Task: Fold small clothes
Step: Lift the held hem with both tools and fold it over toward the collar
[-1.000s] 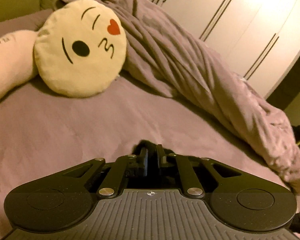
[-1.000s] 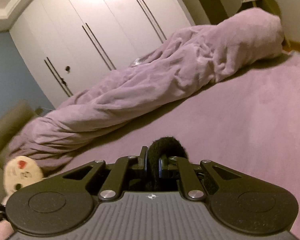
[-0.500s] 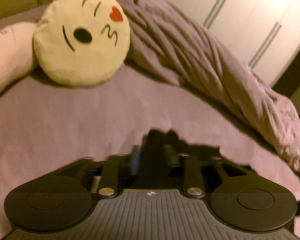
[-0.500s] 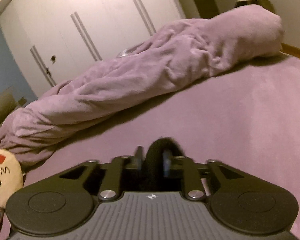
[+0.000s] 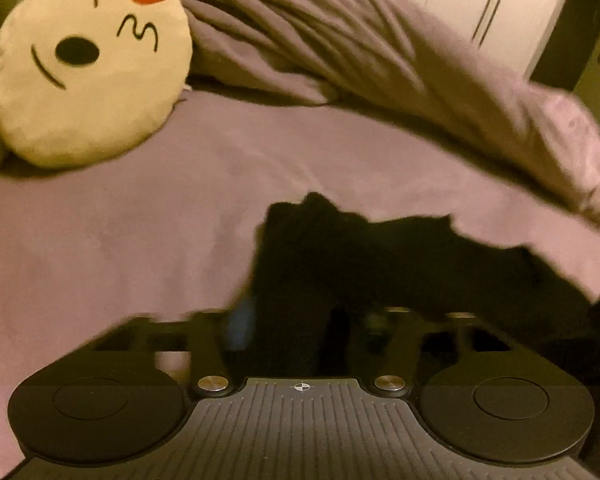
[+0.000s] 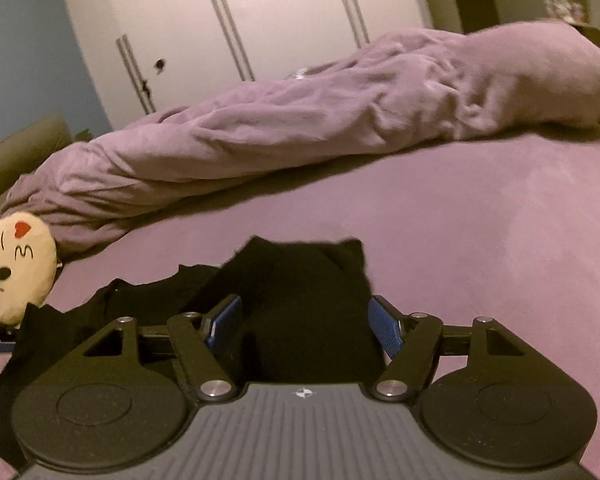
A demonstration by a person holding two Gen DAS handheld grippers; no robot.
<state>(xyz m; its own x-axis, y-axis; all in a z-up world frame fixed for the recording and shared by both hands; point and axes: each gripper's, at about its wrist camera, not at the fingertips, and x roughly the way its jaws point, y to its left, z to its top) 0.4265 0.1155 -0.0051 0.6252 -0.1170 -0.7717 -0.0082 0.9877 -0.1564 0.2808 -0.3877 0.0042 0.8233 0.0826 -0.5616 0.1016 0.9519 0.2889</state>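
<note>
The black garment (image 6: 300, 296) lies flat on the purple bed (image 6: 480, 240), in front of the rumpled duvet (image 6: 340, 120). The right gripper (image 6: 304, 322) has just been opening, its fingers apart and clear of the cloth between them; the left gripper (image 5: 296, 320) is blurred, so its finger state cannot be told. Lower both evenly and release only once the fold lies smooth

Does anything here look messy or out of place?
Nothing looks damaged or spilled. The black garment lies rumpled on the bed, with uneven edges, not folded flat. Behind it the purple duvet is bunched into a long roll rather than spread out, and an emoji pillow leans against it.
</note>
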